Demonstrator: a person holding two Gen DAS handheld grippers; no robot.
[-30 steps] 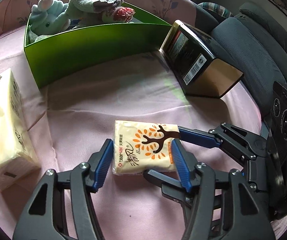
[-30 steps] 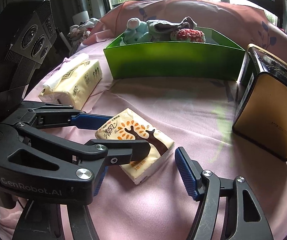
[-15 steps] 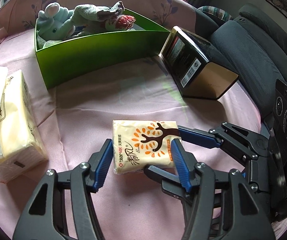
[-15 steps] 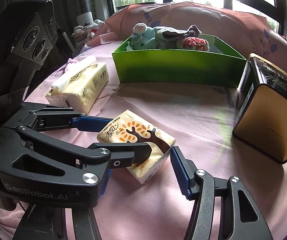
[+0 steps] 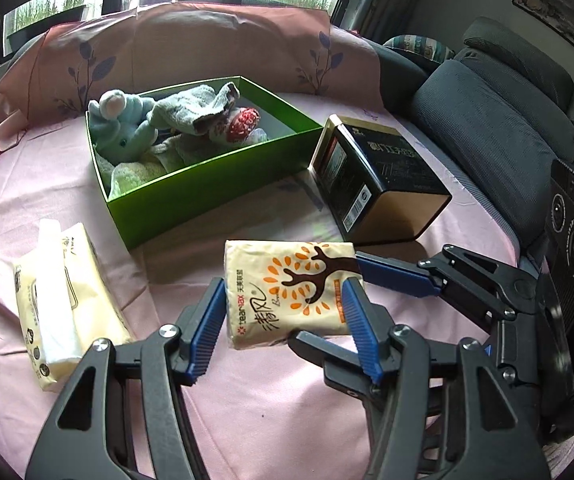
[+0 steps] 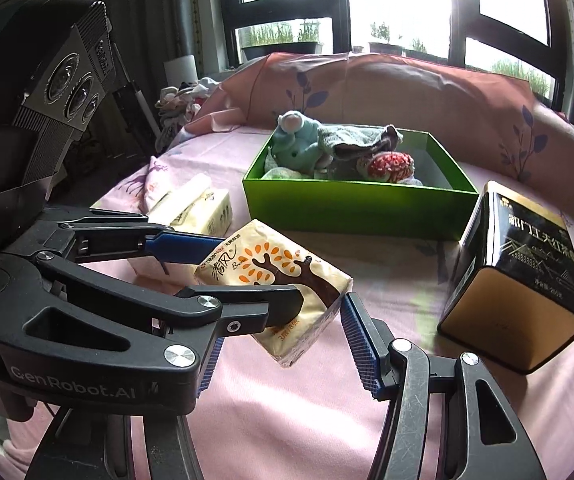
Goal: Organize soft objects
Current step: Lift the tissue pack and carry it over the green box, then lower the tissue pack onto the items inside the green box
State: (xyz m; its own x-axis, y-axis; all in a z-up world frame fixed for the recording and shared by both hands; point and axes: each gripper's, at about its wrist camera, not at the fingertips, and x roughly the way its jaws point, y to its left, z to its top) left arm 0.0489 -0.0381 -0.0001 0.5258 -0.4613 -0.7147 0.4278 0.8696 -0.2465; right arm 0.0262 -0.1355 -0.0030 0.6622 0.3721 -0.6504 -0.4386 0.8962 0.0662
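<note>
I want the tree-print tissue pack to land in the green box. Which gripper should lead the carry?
Probably the left gripper: its pads clamp the tissue pack squarely. The right gripper catches only the pack's corner end. The green box lies ahead.

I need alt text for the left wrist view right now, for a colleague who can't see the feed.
Both grippers clamp one tissue pack printed with an orange tree, held above the pink bedcover: the left gripper from below, the right gripper from the right. Behind sit a green box of soft toys, a black-and-gold tin and a yellow tissue pack.
</note>
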